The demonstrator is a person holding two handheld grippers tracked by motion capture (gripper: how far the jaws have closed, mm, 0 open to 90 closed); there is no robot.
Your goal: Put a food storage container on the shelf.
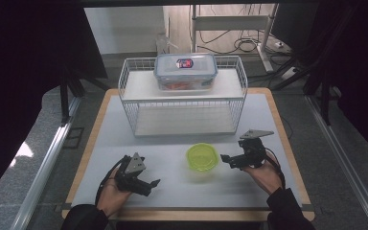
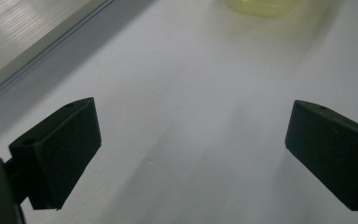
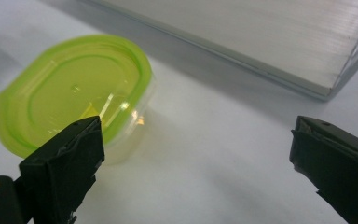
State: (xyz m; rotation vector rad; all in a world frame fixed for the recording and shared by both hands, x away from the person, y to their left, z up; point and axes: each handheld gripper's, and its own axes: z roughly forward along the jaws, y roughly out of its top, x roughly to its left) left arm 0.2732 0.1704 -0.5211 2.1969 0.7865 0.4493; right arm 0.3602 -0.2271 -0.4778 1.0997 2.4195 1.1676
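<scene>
A small clear tub with a yellow-green lid point(image 1: 202, 157) point(image 3: 72, 95) sits on the white table top near its front middle. My right gripper point(image 1: 227, 159) point(image 3: 193, 163) hovers just right of the tub, jaws wide open with nothing between them; its left jaw stands close beside the tub's wall. My left gripper point(image 1: 151, 184) point(image 2: 191, 149) rests low over bare table at the front left, also open and empty, with the tub's edge point(image 2: 265, 7) far ahead of it.
A white wire basket rack point(image 1: 184, 98) stands at the back middle, with a clear lidded food box point(image 1: 186, 71) on its upper shelf. The rack's white base board point(image 3: 261, 42) lies close beyond the right gripper. The table's wooden rim point(image 1: 88, 143) borders the left side.
</scene>
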